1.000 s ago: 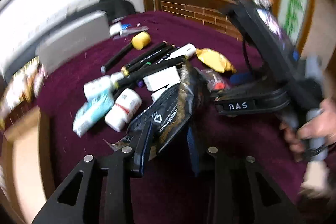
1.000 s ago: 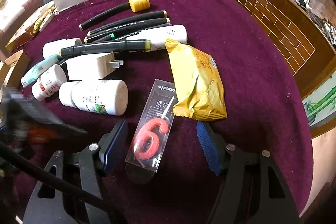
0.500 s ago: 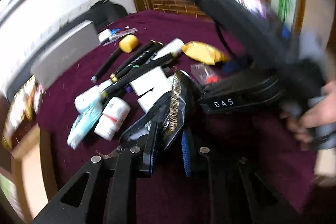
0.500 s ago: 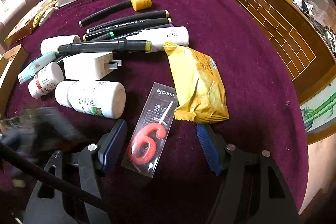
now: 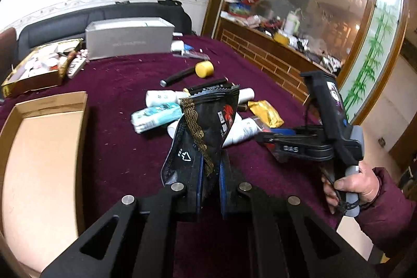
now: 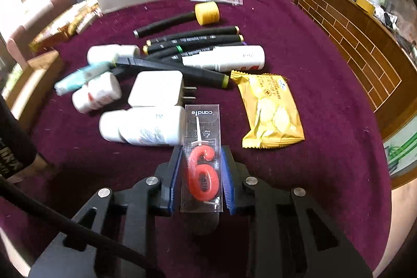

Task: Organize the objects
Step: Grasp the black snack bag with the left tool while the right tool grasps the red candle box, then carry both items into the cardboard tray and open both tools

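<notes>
My left gripper [image 5: 209,173] is shut on a black snack packet [image 5: 206,129] and holds it upright above the purple cloth. An open cardboard box [image 5: 39,147] lies to its left. My right gripper [image 6: 202,173] is shut on a clear candle pack with a red "6" candle [image 6: 202,168]. Beyond it lie a yellow snack packet [image 6: 271,111], white bottles [image 6: 146,125], a white charger [image 6: 156,91], black markers [image 6: 192,42] and a yellow-headed mallet [image 6: 206,13]. The right gripper also shows in the left wrist view [image 5: 273,140].
A grey box [image 5: 129,39] and a gold tray of small items [image 5: 36,67] stand at the table's far side. A brick-pattern wooden counter [image 6: 351,25] with clutter runs along the right. A dark sofa [image 5: 65,25] is behind the table.
The left gripper has lifted the black packet and swung left, bringing the cardboard box into view. The right gripper has closed on the candle pack.
</notes>
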### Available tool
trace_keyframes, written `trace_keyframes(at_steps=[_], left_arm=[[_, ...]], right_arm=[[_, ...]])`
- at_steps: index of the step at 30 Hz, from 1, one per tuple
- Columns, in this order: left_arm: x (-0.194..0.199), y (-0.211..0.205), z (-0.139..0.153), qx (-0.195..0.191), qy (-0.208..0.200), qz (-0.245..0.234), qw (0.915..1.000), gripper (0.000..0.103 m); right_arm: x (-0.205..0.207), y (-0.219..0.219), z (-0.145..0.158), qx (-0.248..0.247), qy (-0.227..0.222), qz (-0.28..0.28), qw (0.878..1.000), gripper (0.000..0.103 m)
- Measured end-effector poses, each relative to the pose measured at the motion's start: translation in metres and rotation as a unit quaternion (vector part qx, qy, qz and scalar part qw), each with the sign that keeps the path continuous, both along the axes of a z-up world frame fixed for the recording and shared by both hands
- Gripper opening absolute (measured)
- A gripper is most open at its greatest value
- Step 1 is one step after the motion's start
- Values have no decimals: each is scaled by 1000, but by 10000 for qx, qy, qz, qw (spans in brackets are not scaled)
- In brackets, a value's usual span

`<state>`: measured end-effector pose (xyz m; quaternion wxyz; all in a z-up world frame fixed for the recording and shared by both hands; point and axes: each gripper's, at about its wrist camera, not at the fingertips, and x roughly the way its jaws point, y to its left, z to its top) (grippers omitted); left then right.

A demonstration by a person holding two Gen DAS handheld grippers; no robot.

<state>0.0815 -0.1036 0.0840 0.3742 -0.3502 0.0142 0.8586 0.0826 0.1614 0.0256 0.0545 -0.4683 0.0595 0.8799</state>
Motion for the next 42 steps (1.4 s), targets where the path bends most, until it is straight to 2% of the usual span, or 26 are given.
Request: trace_keyframes(at_steps=[3,6,13,17,19,22,25,27,30,35,42], left_arm=[[6,5,16,143,135,156,9997,8],[14,-11,31,283,283,274,9988,8],[12,-59,56,547,256,682,9958,8],[-17,-90,63,423,28,1122,9928,8],[-33,-100,56,339,-115,1263,9913,8],[-75,-113,38,223,-559,1571,9857,8],[-105,-123,16,48,-819,1798,9803,8],[-126,-134,0,35,-1095,1920,9753,8],[-149,-145,-15,53,-1281,2098,9693,8],[-174,-155,-36,229,-1772,2278,9572,8],[-186,-161,-47,477,-1891,2385,9514,8]], right_arm=[[14,2,16,-344,155,13,9993,25],[25,-1,32,-725,301,94,9969,25],[21,-39,68,-1530,516,670,9846,25],[-9,-78,78,-2156,325,1145,9692,26],[-25,-100,78,-2389,237,1319,9618,26],[-59,-138,73,-2624,72,1481,9535,26],[-101,-178,53,-3004,-304,1510,9413,26],[-123,-198,40,-3070,-451,1435,9397,26],[-147,-220,29,-3072,-588,1279,9412,26],[-174,-232,6,-2974,-864,912,9464,26],[-185,-234,6,-2591,-783,861,9588,26]])
